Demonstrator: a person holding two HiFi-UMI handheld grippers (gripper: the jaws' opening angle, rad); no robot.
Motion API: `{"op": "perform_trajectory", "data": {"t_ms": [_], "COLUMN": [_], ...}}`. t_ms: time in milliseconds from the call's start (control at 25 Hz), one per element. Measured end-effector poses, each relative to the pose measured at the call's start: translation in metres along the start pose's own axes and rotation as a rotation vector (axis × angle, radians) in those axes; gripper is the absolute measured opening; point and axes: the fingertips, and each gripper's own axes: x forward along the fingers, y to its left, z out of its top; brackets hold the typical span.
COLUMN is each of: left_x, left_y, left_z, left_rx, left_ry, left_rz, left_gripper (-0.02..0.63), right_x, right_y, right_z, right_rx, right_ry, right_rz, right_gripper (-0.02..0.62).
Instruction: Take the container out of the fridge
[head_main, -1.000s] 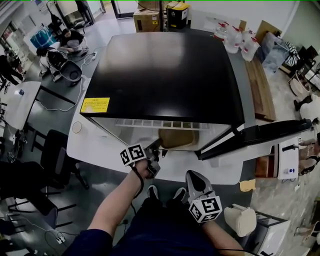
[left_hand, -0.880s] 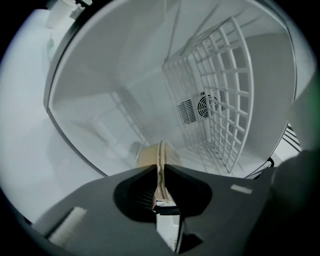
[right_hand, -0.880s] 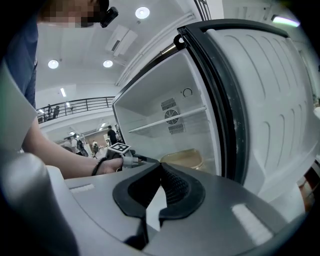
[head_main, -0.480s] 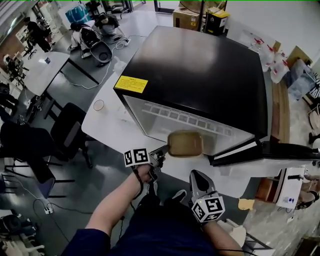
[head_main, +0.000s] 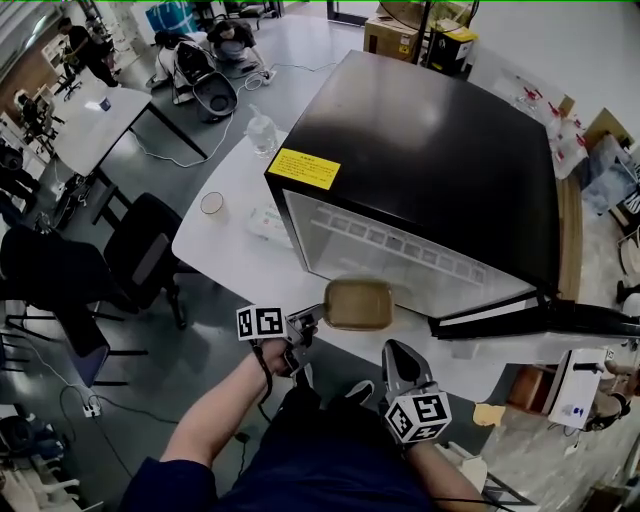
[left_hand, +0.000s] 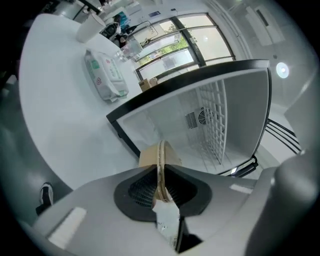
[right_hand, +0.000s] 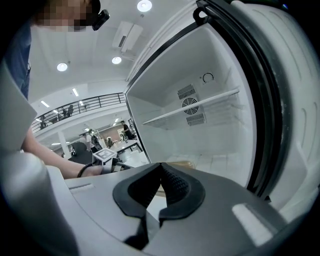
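**Container held by its rim, just outside the fridge**

The left gripper (head_main: 312, 318) pinches the thin rim of the tan container (head_main: 358, 304), which is in front of the open fridge (head_main: 440, 160), above the counter's (head_main: 225, 250) near edge. The container looks light and stiff; held at one side, it may tilt. The right gripper (head_main: 398, 362) is closed on nothing.

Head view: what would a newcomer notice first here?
The big black fridge stands on a white table, its door swung open to the right. Right at its open front, the left hand-held gripper pinches a tan container by its rim, while the right hand-held gripper hangs shut and empty below.
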Motion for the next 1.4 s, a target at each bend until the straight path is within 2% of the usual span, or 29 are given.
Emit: {"op": "perform_trajectory", "data": {"t_ms": [720, 1400], "left_x": [-0.083, -0.145], "left_y": [0.061, 0.14], "left_z": [0.051, 0.108], "left_rx": [0.003, -0.001], "left_ry": [-0.019, 0.024], "left_rz": [0.029, 0.056], "left_gripper": [0.051, 0.051], "right_x": [0.054, 0.091], "right_y": [0.068, 0.113], "right_z": [-0.003, -0.01], "right_rx": [-0.025, -0.043], "right_ry": [0.025, 0.046], "right_rz": [0.034, 0.028], "right_gripper": [0.006, 0.006]}}
